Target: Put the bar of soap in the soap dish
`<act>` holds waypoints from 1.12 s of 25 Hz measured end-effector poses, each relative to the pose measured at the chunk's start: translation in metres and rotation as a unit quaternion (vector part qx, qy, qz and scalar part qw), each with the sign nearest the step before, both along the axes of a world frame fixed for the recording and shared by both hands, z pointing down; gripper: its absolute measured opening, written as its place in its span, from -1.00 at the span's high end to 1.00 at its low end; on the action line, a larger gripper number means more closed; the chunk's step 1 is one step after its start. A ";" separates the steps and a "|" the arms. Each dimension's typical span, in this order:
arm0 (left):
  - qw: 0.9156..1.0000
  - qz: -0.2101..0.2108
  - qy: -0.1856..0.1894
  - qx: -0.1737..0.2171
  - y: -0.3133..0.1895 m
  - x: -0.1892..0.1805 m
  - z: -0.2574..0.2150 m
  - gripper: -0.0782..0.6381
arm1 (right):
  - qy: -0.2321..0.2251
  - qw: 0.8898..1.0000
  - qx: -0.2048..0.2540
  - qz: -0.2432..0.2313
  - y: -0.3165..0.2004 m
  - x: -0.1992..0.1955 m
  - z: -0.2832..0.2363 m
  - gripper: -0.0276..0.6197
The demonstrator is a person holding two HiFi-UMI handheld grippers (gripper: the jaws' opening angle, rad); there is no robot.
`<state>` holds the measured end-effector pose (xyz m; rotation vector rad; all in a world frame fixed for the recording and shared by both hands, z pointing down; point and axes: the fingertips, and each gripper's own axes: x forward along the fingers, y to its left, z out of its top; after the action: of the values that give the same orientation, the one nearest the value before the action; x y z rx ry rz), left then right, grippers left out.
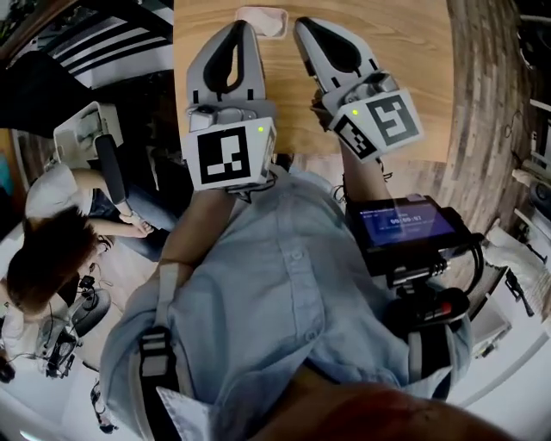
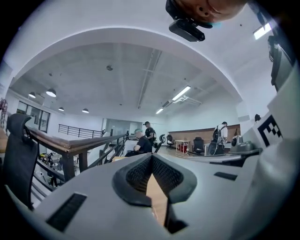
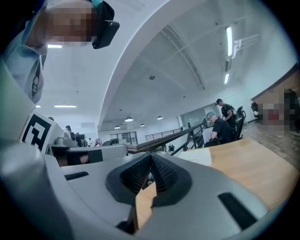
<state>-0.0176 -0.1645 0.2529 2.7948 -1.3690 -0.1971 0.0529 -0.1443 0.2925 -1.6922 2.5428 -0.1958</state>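
Wooden table (image 1: 430,52); person (image 1: 52,250) seated at left (dark hair).

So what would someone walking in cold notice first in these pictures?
Most likely the two grey handheld tools that the person in the pale blue shirt holds over the wooden table. The left gripper and right gripper both have jaws closed on nothing, and each carries a cube with bold black-and-white square markers. Next, the glowing blue screen at the person's right hip, and a small pale dish at the table's far edge.
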 end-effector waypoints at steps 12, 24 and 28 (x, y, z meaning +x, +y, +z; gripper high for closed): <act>1.000 0.008 -0.012 0.023 0.002 0.008 -0.010 0.76 | 0.023 0.999 0.039 0.007 -0.013 -0.002 -0.022 0.90; 0.999 0.013 -0.012 0.036 0.003 0.010 -0.016 0.76 | 0.020 0.999 0.049 0.009 -0.016 -0.001 -0.027 0.90; 0.999 0.012 -0.014 0.035 0.003 0.010 -0.016 0.76 | 0.017 0.999 0.049 0.010 -0.016 0.000 -0.027 0.90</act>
<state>-0.0079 -0.1612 0.2367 2.8798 -1.3601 -0.2086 0.0524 -0.1602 0.2656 -1.6986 2.5139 -0.0402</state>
